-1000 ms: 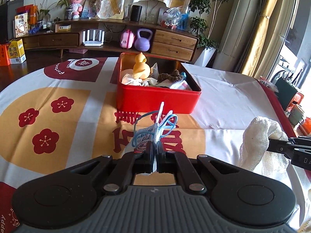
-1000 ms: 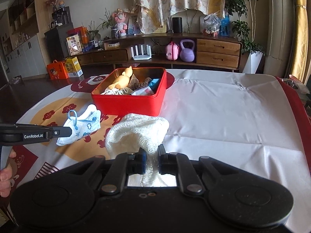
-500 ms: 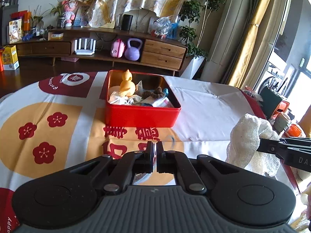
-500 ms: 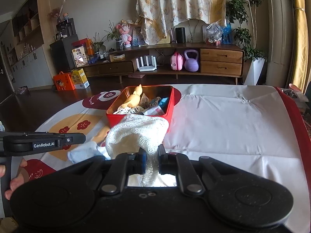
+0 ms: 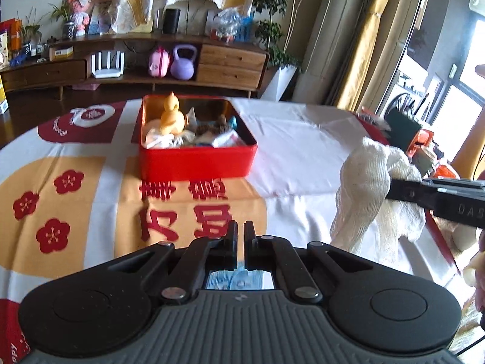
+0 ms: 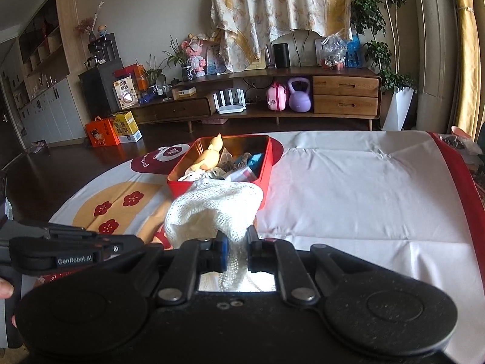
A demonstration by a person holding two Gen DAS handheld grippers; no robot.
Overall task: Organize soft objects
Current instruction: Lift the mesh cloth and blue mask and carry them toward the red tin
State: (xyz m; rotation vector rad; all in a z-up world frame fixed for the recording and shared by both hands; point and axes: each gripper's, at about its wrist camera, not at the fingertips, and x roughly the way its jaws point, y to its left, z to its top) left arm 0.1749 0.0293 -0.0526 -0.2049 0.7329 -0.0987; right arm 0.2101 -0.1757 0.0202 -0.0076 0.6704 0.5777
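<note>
**Both grippers closed on soft items, red tin already part full**

Table (image 6: 363, 188): fills the lower half of both views, covered in a white cloth with red edging, orange panels and red plum-blossom prints toward 9 o'clock.

Sideboard (image 6: 345, 91): long wooden unit along the back wall at 12 o'clock, carrying a pink case, a purple kettlebell (image 6: 299, 95) and a white router on its lower shelf.

Red tin (image 5: 197, 151): square, open, sitting on the cloth at 12 o'clock from the left gripper and about 11 o'clock from the right. Inside it are a yellow duck toy (image 5: 171, 115), white fabric and several small dark and blue pieces, too jumbled to name.

White mesh cloth (image 6: 212, 209): bunched, lifted clear of the table, hanging from the right gripper (image 6: 236, 242). Jaws nearly together, pinching a fold of the cloth between the pads. In the left view the same cloth (image 5: 363, 188) shows at 3 o'clock, well apart from the tin.

Left gripper (image 5: 240, 236): jaws fully together. A blue-and-white mask (image 5: 239, 279) shows only in the gap behind the fingers, below the tips; its strap appears caught between them, though the contact itself is hidden.

A person's fingertips (image 6: 4, 289) show at 9 o'clock in the right view, at the left gripper's handle.
</note>
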